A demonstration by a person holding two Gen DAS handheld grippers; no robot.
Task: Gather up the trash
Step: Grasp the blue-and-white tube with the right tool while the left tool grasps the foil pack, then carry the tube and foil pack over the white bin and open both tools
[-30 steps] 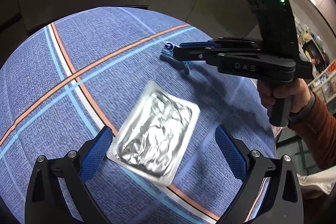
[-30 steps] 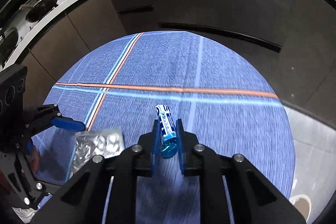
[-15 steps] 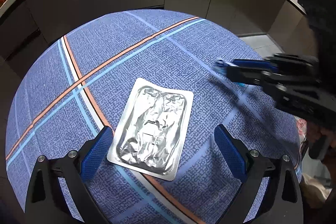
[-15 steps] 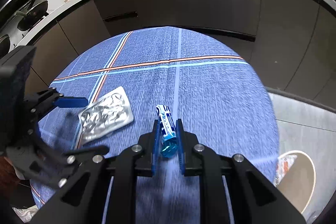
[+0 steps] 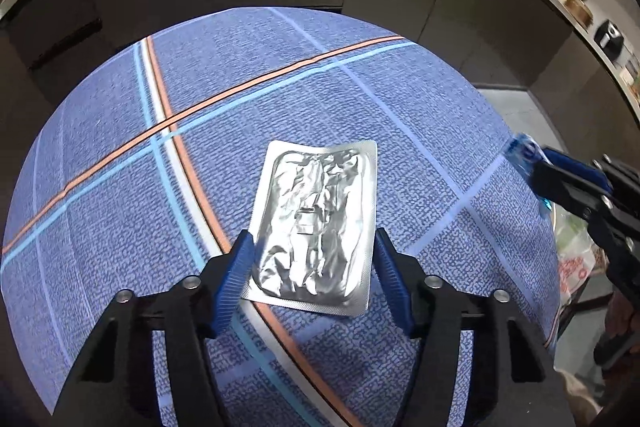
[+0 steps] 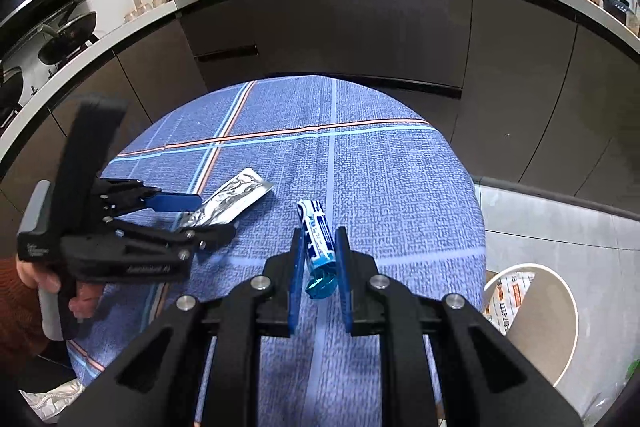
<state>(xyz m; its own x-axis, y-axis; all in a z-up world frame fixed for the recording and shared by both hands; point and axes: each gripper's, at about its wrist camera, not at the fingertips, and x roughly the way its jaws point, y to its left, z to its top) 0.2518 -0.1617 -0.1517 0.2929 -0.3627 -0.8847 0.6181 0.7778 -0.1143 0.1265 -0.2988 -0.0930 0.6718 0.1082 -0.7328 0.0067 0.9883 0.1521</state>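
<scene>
A crumpled silver foil blister pack [image 5: 316,223] lies flat on the blue plaid tablecloth [image 5: 120,211]. My left gripper [image 5: 314,247] is open, its blue pads on either side of the pack's near end, close to its edges. My right gripper [image 6: 319,239] is shut on a blue and white wrapper [image 6: 318,239] and holds it above the right part of the table. The wrapper's tip [image 5: 524,151] shows at the right edge of the left wrist view. The foil pack [image 6: 228,199] and the left gripper [image 6: 176,203] show in the right wrist view.
A white round bin [image 6: 536,323] with printed paper inside stands on the floor right of the table. Dark kitchen cabinets [image 6: 360,27] and a counter with kitchenware run behind the round table. The table edge drops off at the right.
My left gripper has narrowed around the foil pack and moved closer to it. My right gripper has carried the wrapper to the right, toward the table edge and the bin.
</scene>
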